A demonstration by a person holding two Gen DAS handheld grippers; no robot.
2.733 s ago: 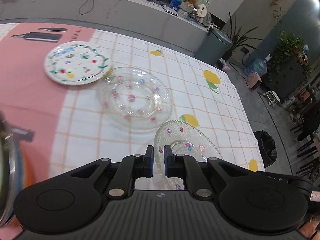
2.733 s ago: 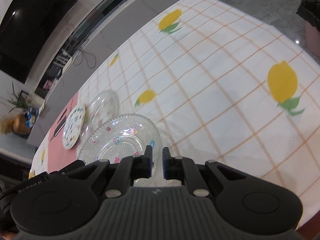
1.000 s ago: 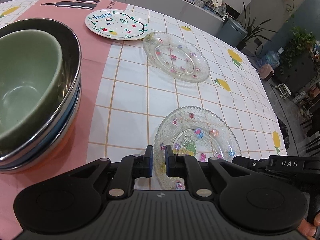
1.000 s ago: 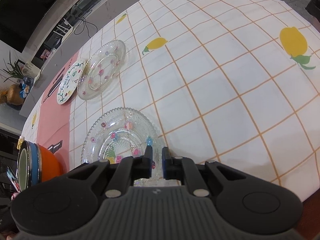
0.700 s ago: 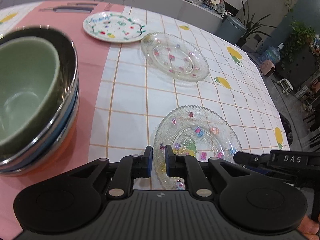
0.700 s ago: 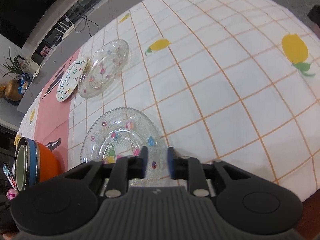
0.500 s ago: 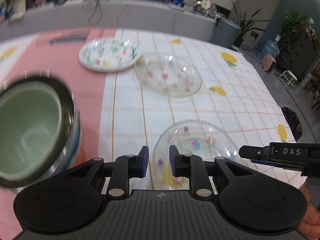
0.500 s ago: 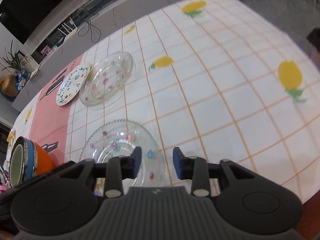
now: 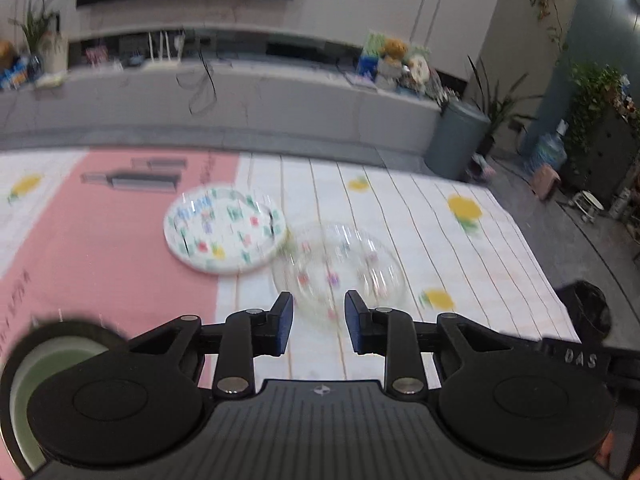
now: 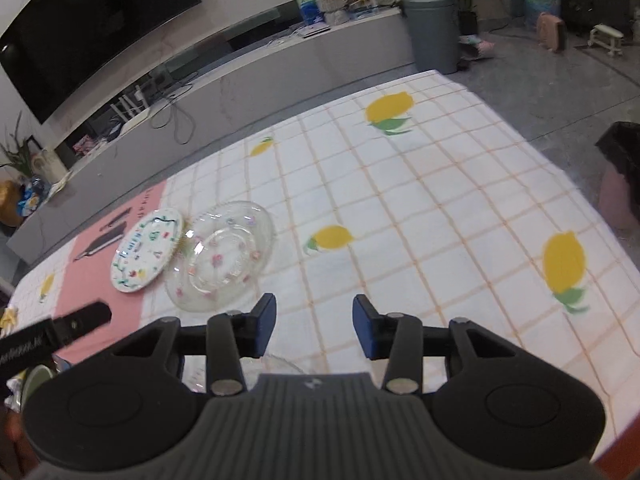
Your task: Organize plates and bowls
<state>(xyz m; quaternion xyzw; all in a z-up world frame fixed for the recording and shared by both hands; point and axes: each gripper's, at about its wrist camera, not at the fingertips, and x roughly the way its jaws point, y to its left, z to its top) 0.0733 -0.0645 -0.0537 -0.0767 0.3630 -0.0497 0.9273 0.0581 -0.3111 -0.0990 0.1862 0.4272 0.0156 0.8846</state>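
Note:
A white plate with coloured fruit prints (image 9: 226, 234) lies on the tablecloth, and a clear glass plate with coloured dots (image 9: 340, 272) lies to its right, their rims close together. Both also show in the right wrist view: the white plate (image 10: 146, 254) and the glass plate (image 10: 222, 258). My left gripper (image 9: 318, 322) is open and empty, raised above the table, near side of the glass plate. My right gripper (image 10: 314, 322) is open and empty. A second beaded glass plate (image 10: 280, 362) shows only as a rim sliver under the right gripper. A stack of bowls with a green one on top (image 9: 52, 364) sits at the lower left.
The table edge (image 10: 592, 216) runs along the right, with a black bin (image 10: 622, 160) on the floor beyond. A grey counter (image 9: 240, 100) and a grey bin (image 9: 456, 140) stand behind the table. The left gripper's body (image 10: 52, 338) shows at the right view's left edge.
Both grippers opened, let go of the beaded glass plate and rose back from it. The left view has tilted up towards the far plates.

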